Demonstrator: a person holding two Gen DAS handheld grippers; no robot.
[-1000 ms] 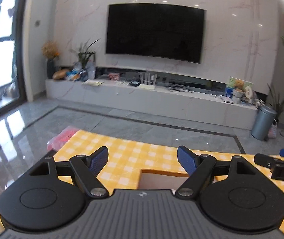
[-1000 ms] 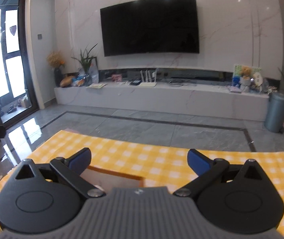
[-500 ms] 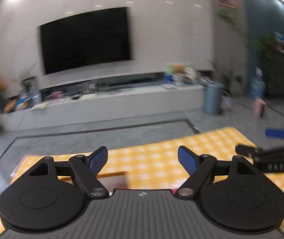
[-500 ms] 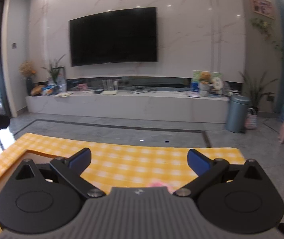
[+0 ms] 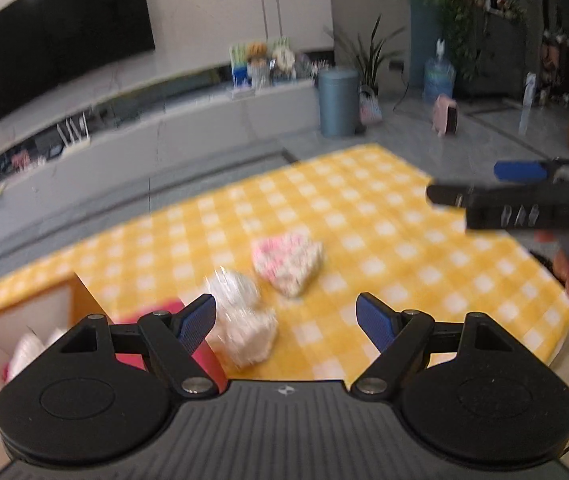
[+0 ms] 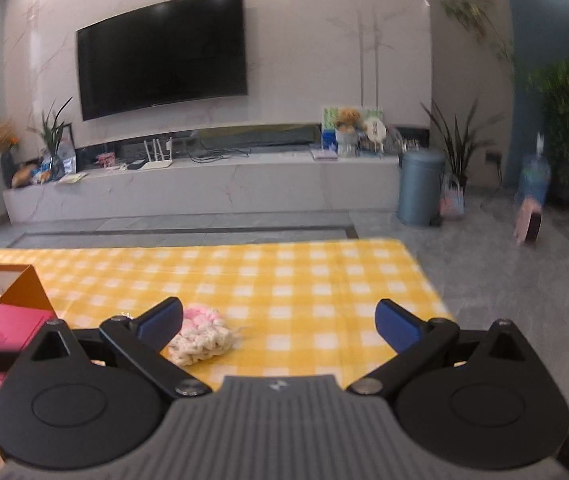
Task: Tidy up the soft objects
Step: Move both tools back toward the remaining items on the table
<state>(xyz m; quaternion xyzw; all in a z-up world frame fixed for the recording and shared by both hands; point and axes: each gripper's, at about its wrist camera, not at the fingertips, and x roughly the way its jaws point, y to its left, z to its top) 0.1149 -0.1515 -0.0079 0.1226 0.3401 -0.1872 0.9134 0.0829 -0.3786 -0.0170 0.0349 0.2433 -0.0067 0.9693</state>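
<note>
The left gripper (image 5: 286, 320) is wide open and holds nothing; it hangs over the worktop (image 5: 364, 208), which is covered with a yellow and white checked cloth. Just in front of its left finger lies a white fluffy object (image 5: 244, 320), blurred. A little farther lies a pink and white knitted object (image 5: 288, 260), apart from the white one. At the left edge stands an open orange box (image 5: 80, 300) with something white inside. The right gripper (image 6: 278, 326) is also wide open and empty. The knitted object (image 6: 202, 336) lies close to its left finger, and a pink box (image 6: 4, 326) lies beside the orange box (image 6: 24, 292).
</note>
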